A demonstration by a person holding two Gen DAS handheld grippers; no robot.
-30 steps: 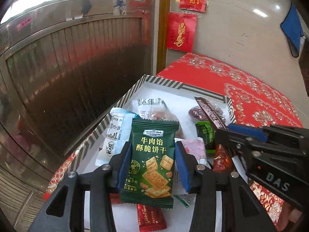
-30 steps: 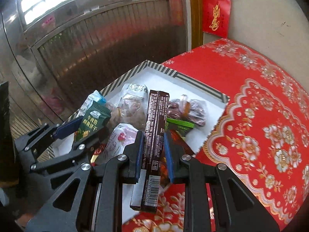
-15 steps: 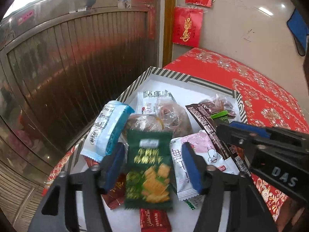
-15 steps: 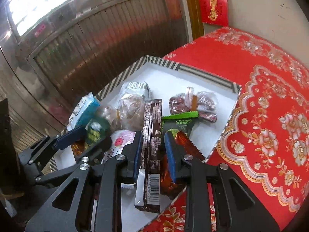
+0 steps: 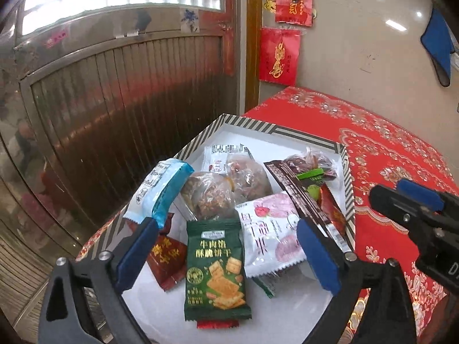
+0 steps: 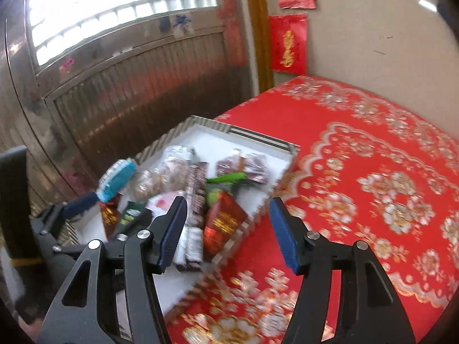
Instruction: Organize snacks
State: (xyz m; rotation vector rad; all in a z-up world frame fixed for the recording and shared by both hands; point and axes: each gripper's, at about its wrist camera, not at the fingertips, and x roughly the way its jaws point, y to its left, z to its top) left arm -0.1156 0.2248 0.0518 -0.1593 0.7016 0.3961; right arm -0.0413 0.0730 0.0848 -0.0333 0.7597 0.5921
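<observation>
Red tablecloth (image 6: 358, 149) lies bare beside striped tray (image 6: 258, 220), snacks crowding its edge.

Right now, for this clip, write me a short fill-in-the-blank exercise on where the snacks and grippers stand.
1. The green cracker packet lies in the striped-rim ____.
2. The left gripper is ____, gripping nothing.
3. The tablecloth beside the tray is mainly ____.
4. The long brown bar lies ____ the right gripper, not in it.

Missing words: tray; open; red; outside

Left gripper (image 5: 226, 250): jaws spread wide, holding nothing. Right gripper (image 6: 229, 229): jaws spread wide, holding nothing, positioned beside the left.
</observation>
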